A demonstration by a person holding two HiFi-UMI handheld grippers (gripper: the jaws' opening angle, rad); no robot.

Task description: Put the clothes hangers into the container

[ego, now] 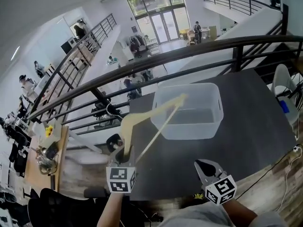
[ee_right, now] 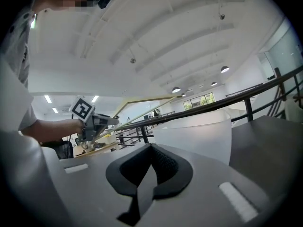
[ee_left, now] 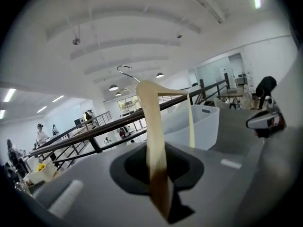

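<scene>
Nearest the head camera, the left tongs are gripping the lower end of a pale wooden clothes hanger, their jaws standing narrow with the pads pressing on the wood – the left gripper view is showing the hanger's arm rising straight out from between them, with its metal hook curving at the top. The hanger is hanging in the air, clear of the tabletop, and is slanting up and to the right, so that in the head view its far end is showing over the left part of the container. The right tongs are hovering at the near edge of the tabletop, well apart from the hanger; in the right gripper view their jaws are standing together with nothing between them. The container – a translucent white tub with rounded corners – is sitting upright on the dark grey tabletop, and no hanger is showing through its walls. A dark railing is running behind the tabletop.
</scene>
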